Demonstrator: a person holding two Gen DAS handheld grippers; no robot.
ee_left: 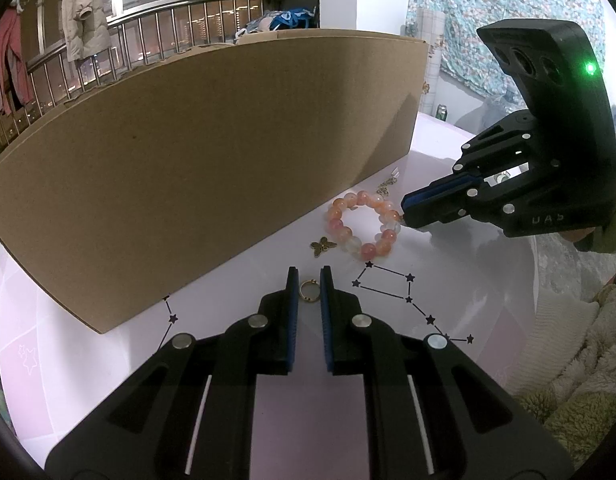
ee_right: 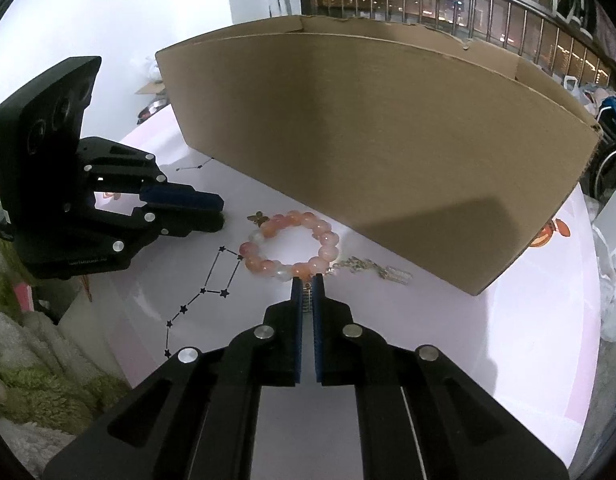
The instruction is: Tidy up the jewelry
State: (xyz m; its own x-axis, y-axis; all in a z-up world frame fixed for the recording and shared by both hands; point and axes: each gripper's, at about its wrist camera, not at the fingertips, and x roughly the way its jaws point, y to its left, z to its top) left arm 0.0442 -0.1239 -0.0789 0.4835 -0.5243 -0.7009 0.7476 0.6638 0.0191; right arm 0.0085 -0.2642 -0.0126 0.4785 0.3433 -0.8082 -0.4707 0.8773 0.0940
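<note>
The left tongs (ee_left: 309, 280) point down at the bench (ee_left: 448, 260) with a small gold ring (ee_left: 309, 292) between the blue pads (ee_left: 293, 300). The pads sit close on either side of it; whether they actually press on it cannot be told, though the narrow gap suggests a light clamp. The right tongs (ee_right: 307, 286) are drawn nearly together at the near edge of the bracelet (ee_right: 290, 246), with a thin chain piece (ee_right: 307, 300) between the pads, apparently pinched.

The bracelet, a loop of pink and orange beads, lies flat just in front of the cardboard box (ee_right: 388, 140). Being round, it has no real long axis. A butterfly charm (ee_left: 323, 247) lies beside it, and a silver chain (ee_right: 372, 270) trails off to the right in the right wrist view, its length running roughly along the box wall.

The step in hand looks like lifting small pieces to sort them, probably into the box. To do it well, each lift should be straight up and slow, so the ring does not flip out of the pads. The right tongs should check that the chain piece is not snagged on the beads before pulling, or the bracelet may drag along.
</note>
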